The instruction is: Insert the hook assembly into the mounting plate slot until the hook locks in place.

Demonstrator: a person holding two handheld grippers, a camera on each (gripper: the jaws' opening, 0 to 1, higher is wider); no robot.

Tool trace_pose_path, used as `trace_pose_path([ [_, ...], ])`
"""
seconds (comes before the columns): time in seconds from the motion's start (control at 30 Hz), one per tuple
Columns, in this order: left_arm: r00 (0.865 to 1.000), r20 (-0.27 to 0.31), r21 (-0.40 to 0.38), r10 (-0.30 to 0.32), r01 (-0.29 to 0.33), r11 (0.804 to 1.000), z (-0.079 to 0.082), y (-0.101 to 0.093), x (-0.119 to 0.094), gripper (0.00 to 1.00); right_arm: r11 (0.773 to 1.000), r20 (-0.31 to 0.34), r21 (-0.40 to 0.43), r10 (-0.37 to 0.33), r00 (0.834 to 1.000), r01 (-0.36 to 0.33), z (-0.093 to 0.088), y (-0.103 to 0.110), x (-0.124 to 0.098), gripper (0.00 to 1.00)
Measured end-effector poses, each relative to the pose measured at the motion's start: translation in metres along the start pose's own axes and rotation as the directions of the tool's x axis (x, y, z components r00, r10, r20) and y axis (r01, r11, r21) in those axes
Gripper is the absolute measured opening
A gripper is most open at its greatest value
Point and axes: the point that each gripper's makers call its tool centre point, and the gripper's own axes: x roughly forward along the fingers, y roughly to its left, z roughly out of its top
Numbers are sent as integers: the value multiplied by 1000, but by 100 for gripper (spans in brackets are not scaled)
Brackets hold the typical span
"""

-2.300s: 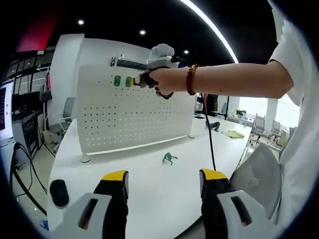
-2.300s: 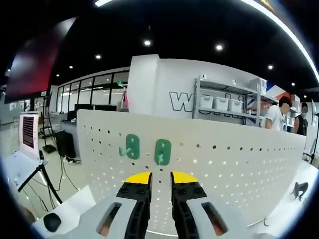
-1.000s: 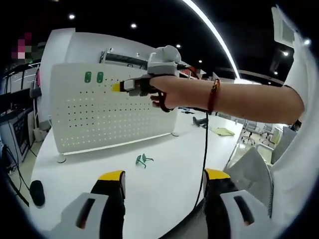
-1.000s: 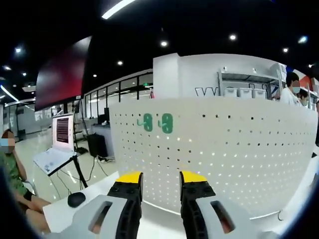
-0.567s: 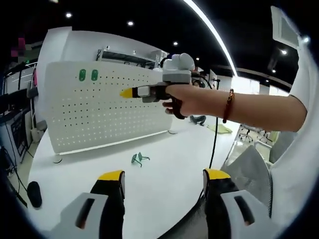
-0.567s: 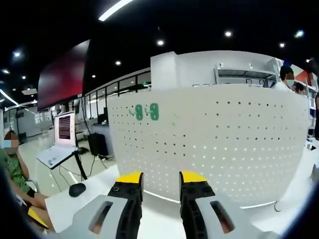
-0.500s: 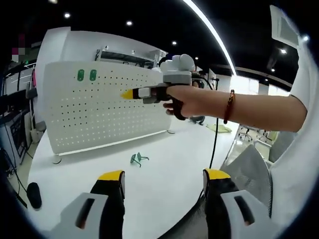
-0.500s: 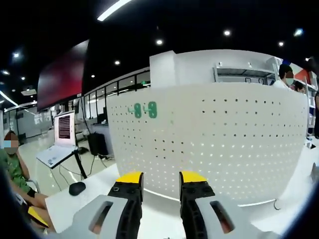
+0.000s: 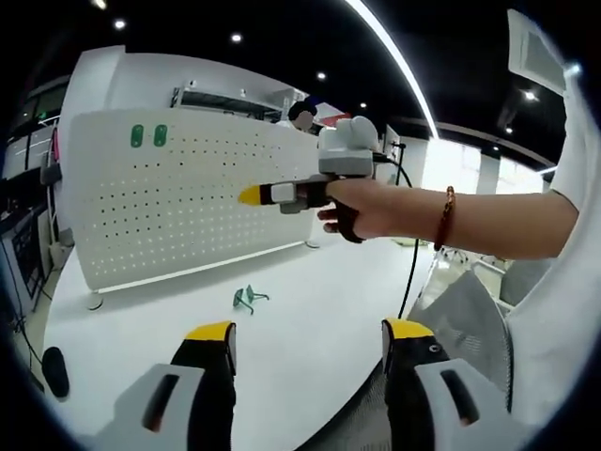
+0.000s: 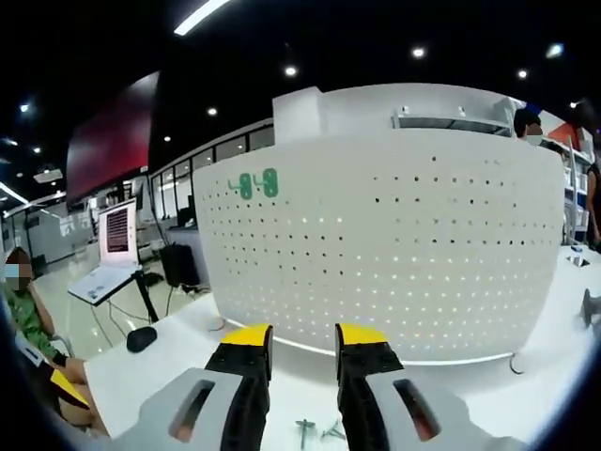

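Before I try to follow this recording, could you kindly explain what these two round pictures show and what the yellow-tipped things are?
A person holds a two-jaw gripper in each hand, and each carries a fisheye camera looking along its own jaws. In the left gripper view, the left gripper rises from the bottom, open and empty; the right gripper comes in from the right, held in the person's hand. The right gripper view shows that gripper's own jaws, open and empty. On the white table stands a white pegboard with two green hooks mounted near its top corner. Another green hook lies loose on the table.
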Motion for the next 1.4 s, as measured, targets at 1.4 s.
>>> trace_pose_path([
  [1.4, 999, -45, -33, 23, -24, 999, -8, 8, 14, 64, 995, -181, 101, 15, 983, 3, -113, 2, -9, 23],
])
